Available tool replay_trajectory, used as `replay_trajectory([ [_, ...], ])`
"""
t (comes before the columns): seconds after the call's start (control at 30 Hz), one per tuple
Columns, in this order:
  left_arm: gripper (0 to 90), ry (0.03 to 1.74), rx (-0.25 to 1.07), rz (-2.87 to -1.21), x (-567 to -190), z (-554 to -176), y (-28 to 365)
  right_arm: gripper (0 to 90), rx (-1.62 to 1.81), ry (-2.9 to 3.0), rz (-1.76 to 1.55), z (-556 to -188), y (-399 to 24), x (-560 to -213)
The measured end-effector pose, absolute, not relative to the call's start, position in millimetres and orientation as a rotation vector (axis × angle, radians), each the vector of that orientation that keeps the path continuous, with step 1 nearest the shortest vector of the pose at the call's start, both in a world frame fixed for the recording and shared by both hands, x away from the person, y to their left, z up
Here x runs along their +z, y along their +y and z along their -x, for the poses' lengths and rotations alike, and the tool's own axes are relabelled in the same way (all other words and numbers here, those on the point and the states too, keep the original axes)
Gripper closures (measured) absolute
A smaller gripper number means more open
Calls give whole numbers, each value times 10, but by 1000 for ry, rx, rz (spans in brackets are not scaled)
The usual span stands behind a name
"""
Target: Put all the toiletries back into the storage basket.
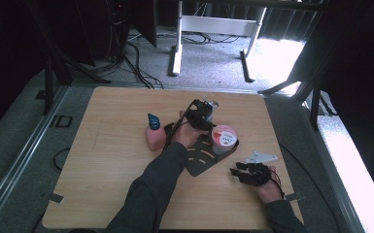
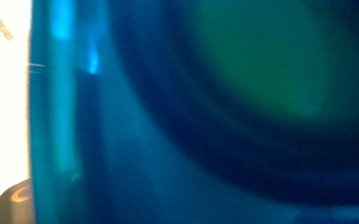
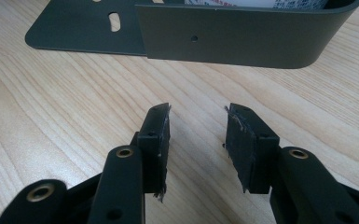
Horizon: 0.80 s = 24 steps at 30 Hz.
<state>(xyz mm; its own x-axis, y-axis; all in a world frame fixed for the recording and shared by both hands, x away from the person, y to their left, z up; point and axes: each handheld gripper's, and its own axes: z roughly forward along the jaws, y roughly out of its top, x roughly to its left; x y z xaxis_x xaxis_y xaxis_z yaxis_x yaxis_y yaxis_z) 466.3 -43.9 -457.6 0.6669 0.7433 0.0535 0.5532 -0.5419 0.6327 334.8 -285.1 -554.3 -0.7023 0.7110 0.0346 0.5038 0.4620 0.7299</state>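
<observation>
A light wooden desk [image 1: 107, 160] stands on grey carpet amid dark curtains. At its far middle, the left gripper [image 1: 200, 112] jaws clamp a blue-green bottle [image 2: 177, 121], just beyond a black metal bracket [image 3: 233, 39]. The right gripper [image 3: 198, 140] rests near that bracket, jaws apart, empty.

Pale woodgrain tabletop [image 1: 111, 145]; matt black slotted bracket [image 3: 233, 42]; pink bottle [image 1: 154, 138] with teal cap; red-and-white lid [image 1: 223, 137]; translucent blue-green object [image 2: 191, 116] against the left hand-held gripper [image 1: 200, 112].
</observation>
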Motion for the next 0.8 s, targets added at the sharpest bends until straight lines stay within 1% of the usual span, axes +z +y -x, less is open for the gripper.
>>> replay_trajectory([
  [0.8,552,1010,382,-2314,-4713,-4734,-505,592,1081,2440,-1041,-3353,-2853,-5543],
])
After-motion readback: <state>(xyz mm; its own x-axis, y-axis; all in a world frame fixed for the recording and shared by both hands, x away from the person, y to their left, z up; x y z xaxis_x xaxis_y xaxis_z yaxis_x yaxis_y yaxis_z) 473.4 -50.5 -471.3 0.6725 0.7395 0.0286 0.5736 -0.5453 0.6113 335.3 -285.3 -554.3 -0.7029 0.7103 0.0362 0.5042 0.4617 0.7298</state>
